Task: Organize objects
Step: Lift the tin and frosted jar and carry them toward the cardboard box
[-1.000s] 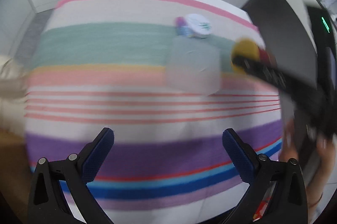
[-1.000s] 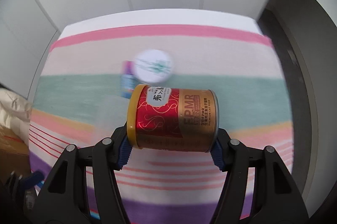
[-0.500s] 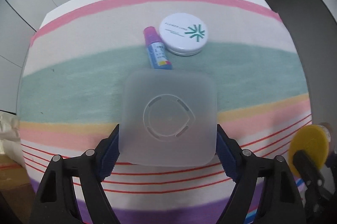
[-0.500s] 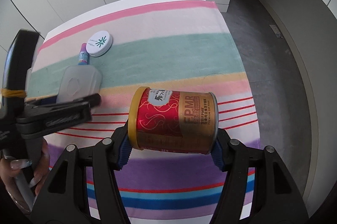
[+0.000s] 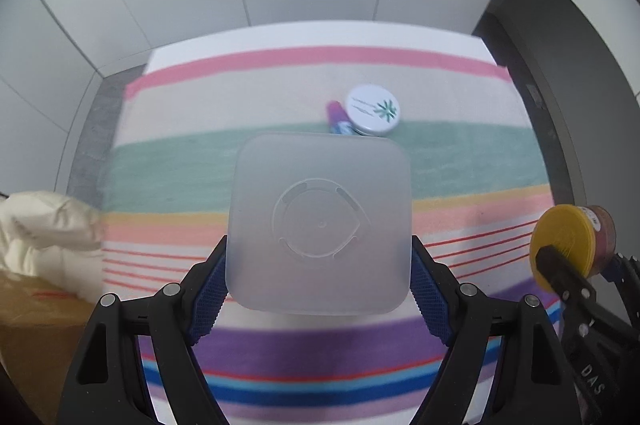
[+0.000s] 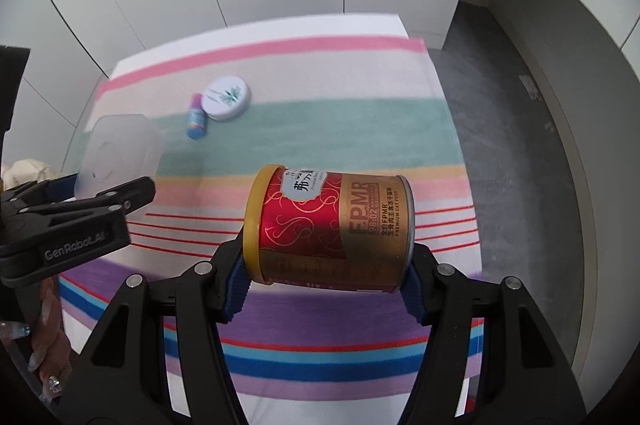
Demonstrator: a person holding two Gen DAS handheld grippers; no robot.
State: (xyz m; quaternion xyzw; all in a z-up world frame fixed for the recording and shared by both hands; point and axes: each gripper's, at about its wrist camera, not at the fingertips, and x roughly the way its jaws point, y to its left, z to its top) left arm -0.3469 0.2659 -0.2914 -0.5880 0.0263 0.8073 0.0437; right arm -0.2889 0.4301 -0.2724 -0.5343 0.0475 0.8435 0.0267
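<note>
Left wrist view: the left gripper (image 5: pixel 318 275) has its blue ribbed pads pressed on both sides of a frosted translucent plastic box (image 5: pixel 320 223), square with rounded corners, held above the table; contents cannot be told. Beyond it, a round white tin (image 5: pixel 373 109) and a small purple bottle (image 5: pixel 338 119) lie touching on the striped cloth (image 5: pixel 180 161), toward the table's far edge.

Right wrist view: the right gripper (image 6: pixel 326 277) clamps a red-and-gold can (image 6: pixel 330 227) on its side, yellow lid leftward, above the cloth's near stripes. A hand (image 6: pixel 44 341) shows at left.
</note>
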